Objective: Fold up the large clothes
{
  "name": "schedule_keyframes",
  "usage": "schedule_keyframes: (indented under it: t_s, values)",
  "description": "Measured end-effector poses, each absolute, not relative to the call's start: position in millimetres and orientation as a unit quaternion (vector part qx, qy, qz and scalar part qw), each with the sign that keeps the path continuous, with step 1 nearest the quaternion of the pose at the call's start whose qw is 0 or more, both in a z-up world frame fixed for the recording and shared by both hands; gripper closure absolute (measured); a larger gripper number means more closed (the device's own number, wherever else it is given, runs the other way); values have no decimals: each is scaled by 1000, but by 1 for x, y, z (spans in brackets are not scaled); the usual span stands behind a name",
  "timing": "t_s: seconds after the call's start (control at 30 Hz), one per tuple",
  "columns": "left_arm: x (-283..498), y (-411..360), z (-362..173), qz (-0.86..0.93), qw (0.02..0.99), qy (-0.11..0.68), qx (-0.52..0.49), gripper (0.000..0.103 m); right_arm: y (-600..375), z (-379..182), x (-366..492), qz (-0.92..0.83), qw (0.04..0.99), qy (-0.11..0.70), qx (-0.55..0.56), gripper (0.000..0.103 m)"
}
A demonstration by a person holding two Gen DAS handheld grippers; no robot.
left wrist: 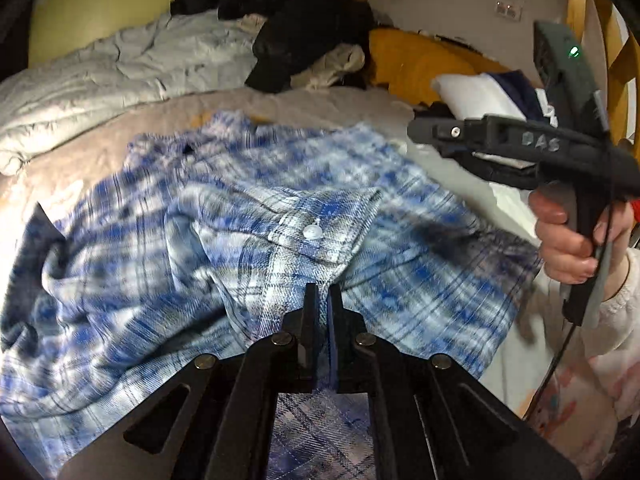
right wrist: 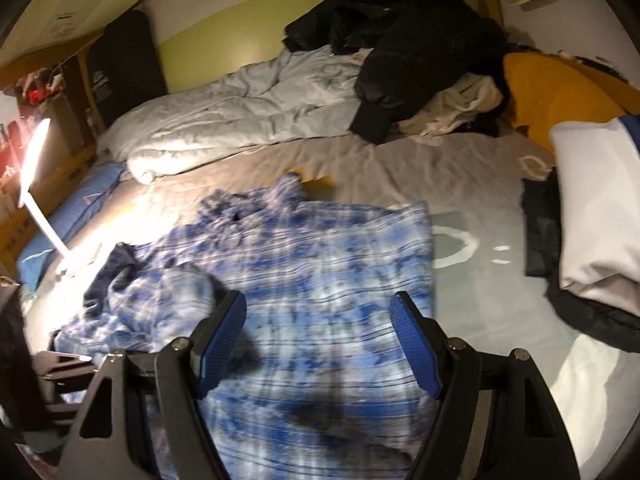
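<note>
Left wrist view: the left gripper (left wrist: 323, 300) is pinching a fold of the plaid shirt (left wrist: 248, 216), its jaws nearly together. Right wrist view: the right gripper (right wrist: 318, 338) is hanging wide open, holding nothing, above the shirt (right wrist: 320, 264) lying on the bed (right wrist: 400, 168).

A home bedroom. A bed (right wrist: 400, 168) with a rumpled grey duvet (right wrist: 224, 116), piled dark clothes (right wrist: 412, 40) and a mustard pillow (right wrist: 560, 88) fills it. A lit lamp (right wrist: 34, 168) stands beside it.
</note>
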State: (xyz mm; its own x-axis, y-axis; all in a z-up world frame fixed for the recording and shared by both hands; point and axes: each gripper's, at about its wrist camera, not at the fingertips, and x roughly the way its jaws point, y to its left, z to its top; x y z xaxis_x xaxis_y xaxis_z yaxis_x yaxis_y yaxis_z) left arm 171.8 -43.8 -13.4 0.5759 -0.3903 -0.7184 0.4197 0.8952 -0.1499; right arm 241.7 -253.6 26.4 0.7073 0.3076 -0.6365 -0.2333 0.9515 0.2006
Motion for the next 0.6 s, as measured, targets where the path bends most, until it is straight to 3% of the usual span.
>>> schedule_keyframes:
  t_s: [0.07, 0.1, 0.13, 0.6]
  values:
    - [174, -44, -15, -230, 883, 409, 24, 79, -249, 24, 240, 159, 919, 358, 52, 30]
    - [174, -45, -14, -235, 879, 414, 31, 52, -245, 22, 239, 166, 916, 361, 48, 31]
    - [171, -46, -12, -232, 881, 410, 40, 35, -242, 21, 238, 170, 915, 363, 44, 31]
    - [172, 32, 40, -116, 938, 327, 1, 24, -180, -33, 229, 237, 872, 428, -22, 37]
